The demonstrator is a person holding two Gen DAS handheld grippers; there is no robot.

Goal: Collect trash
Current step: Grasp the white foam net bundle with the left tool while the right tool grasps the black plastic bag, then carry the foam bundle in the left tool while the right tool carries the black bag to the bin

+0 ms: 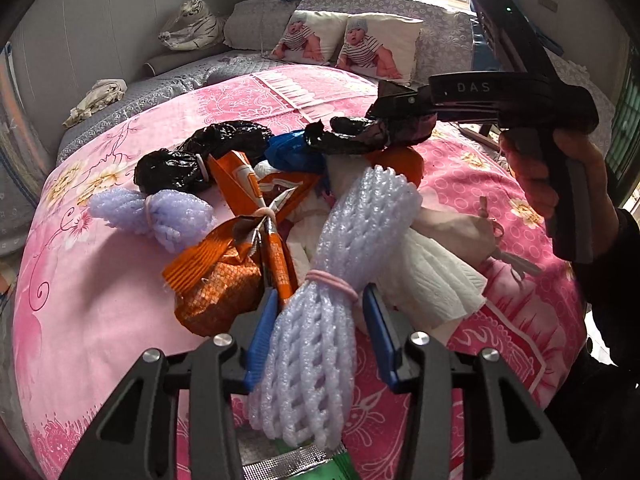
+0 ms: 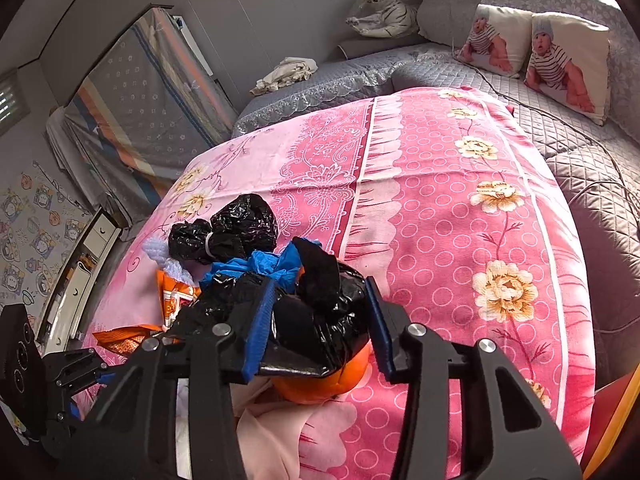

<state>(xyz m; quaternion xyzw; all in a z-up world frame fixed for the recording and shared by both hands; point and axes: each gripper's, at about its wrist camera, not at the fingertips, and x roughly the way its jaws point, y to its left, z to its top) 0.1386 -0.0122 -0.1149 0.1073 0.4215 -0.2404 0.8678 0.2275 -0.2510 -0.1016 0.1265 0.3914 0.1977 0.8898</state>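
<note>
A heap of trash lies on the pink floral bedspread (image 1: 100,280). My left gripper (image 1: 322,290) is shut on a long lavender foam net bundle (image 1: 316,344), its blue pads pressing just below the pink band. My right gripper (image 2: 320,280) is shut on a crumpled black plastic bag (image 2: 320,320), which sits over an orange round thing (image 2: 320,388). The left wrist view shows the right gripper (image 1: 400,114) pinching that bag (image 1: 352,134) at the far side of the heap. Also in the heap are orange wrappers (image 1: 224,276), white paper towel (image 1: 436,284), a blue bag (image 1: 292,150), a tied black bag (image 1: 200,156) and a small foam bundle (image 1: 160,212).
Beyond the bedspread lies a grey quilted mattress (image 2: 580,152) with a cable across it. Two printed pillows (image 1: 348,42), a plush tiger (image 1: 192,26) and a crumpled cloth (image 1: 96,98) sit at the far side. A folded mattress (image 2: 152,112) leans on the left wall.
</note>
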